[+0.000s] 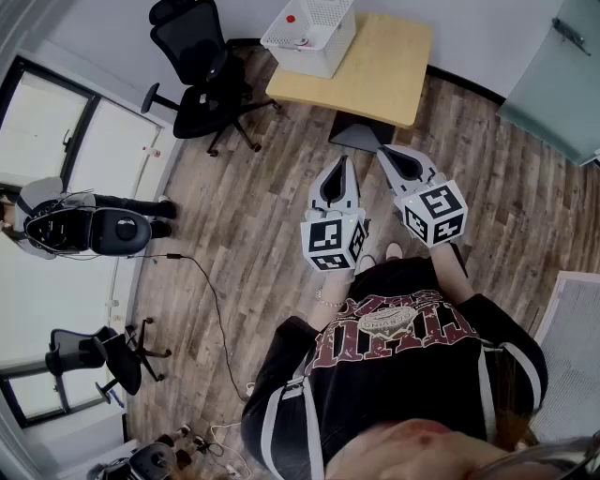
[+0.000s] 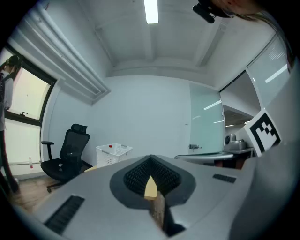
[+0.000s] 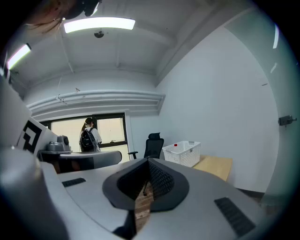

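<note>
Over the wooden floor (image 1: 253, 197), my left gripper (image 1: 339, 161) and right gripper (image 1: 382, 150) sit closed, empty; the white plastic lattice basket (image 1: 309, 36) looks light, stiff: grip its rim.

You're in an office: black swivel chairs (image 1: 200, 75) at the upper and lower left, a pale wooden desk (image 1: 380, 66) at the top, plank floor (image 1: 253, 216), big windows (image 1: 47, 141) along the left edge, and a strip light (image 2: 151, 10) overhead.

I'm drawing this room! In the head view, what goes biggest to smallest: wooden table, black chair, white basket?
1. wooden table and black chair: look about alike, so unranked.
2. white basket: smallest.
</note>
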The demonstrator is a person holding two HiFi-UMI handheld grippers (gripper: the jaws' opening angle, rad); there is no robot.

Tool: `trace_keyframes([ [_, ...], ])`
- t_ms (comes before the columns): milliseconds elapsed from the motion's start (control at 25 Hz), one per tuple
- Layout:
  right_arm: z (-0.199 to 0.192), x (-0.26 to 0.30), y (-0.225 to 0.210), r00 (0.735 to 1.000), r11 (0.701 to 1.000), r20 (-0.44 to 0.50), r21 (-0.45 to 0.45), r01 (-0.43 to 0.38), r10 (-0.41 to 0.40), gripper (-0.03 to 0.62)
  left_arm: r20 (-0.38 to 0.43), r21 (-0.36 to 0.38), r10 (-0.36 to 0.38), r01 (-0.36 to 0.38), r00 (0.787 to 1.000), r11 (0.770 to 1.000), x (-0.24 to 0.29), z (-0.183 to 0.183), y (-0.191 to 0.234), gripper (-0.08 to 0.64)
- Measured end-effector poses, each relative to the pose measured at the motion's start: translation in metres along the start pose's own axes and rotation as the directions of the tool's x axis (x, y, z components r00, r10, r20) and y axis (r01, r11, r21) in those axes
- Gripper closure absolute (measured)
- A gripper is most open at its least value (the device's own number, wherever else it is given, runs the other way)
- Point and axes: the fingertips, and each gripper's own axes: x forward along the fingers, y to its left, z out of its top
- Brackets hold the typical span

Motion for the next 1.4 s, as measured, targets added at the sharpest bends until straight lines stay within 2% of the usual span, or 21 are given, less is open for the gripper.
trace_keyframes([
  [720, 0.0, -0.004, -0.018, 0.999, 0.999, 0.021, 0.014, -0.03, 0.03, 0.574, 0.004, 0.004, 0.03, -0.03, 1.0, 1.0, 0.013, -0.005, -0.011, 0.512],
  [1000, 0.006, -0.001, -0.033, 0.998, 0.999, 0.038, -0.01, -0.044, 0.045, 0.574, 0.015, 0.012, 0.054, -0.054, 0.998, 0.998, 0.026, -0.005, -0.017, 0.512],
  [1400, 0.003, 0.013, -0.041, 0.997, 0.997, 0.017, -0.011, -0.074, 0.075, 0.574, 0.015, 0.007, 0.075, -0.075, 0.997, 0.997, 0.043, -0.006, -0.011, 0.512],
])
